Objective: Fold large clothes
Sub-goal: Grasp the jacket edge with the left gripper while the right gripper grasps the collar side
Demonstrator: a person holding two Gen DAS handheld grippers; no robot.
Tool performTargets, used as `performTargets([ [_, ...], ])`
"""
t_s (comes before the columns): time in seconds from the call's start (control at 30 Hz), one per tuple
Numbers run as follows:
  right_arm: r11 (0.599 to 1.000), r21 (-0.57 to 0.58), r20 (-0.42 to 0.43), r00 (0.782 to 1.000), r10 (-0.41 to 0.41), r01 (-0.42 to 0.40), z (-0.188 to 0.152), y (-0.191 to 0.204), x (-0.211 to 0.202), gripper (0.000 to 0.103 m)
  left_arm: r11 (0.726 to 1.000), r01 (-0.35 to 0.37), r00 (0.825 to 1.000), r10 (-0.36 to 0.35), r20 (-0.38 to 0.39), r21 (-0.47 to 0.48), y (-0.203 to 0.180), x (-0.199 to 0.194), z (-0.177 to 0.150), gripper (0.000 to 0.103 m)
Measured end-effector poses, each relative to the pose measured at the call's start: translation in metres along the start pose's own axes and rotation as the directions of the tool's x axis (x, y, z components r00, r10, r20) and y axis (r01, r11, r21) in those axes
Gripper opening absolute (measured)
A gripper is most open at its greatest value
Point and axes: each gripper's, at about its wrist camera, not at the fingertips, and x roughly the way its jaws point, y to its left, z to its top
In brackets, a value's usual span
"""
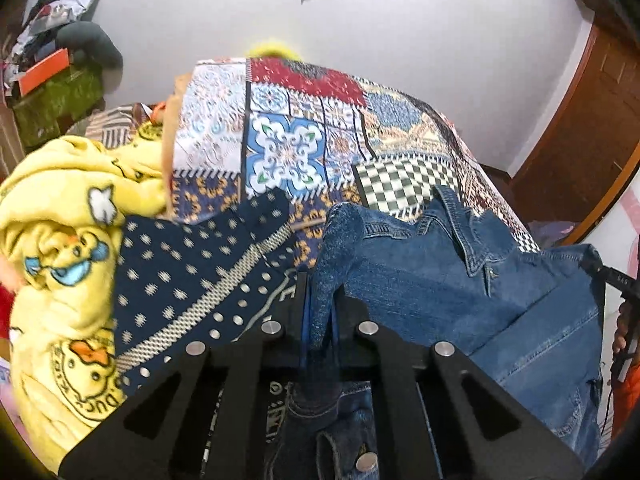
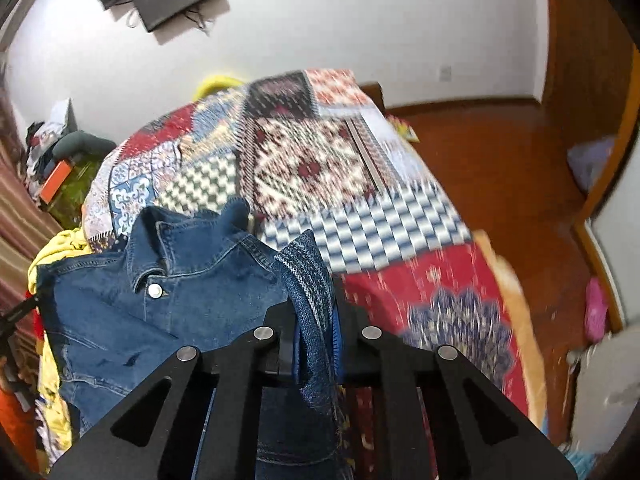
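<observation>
The left gripper (image 1: 320,300) and right gripper (image 2: 314,312) are each clenching a fold of the denim jacket (image 1: 460,280) in their jaws, above the patchwork-covered bed (image 2: 320,160).

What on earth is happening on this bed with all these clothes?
A person is working with two hand-held tongs to fold laundry. The left tongs and the right tongs are each clamped shut on a bunch of fabric of a blue denim jacket, holding it up above the patchwork bedspread with its collar towards the far wall. It is not folded yet. Beside it lie a yellow duck-print blanket and a navy dotted garment.
</observation>
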Motion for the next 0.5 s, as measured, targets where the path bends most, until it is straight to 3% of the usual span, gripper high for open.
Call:
performTargets([
  [0.2,0.999,-0.027,-0.011,0.999,-0.036,0.035,0.013,0.008,0.034,0.011,0.999,-0.045,0.997,0.043,-0.059,-0.021,0.019,0.03,0.001,0.007],
  [0.5,0.998,-0.002,-0.122,0.99,-0.064,0.065,-0.011,-0.016,0.084,0.011,0.991,-0.119,0.979,0.108,-0.171,-0.058,0.04,0.091,-0.018,0.013],
])
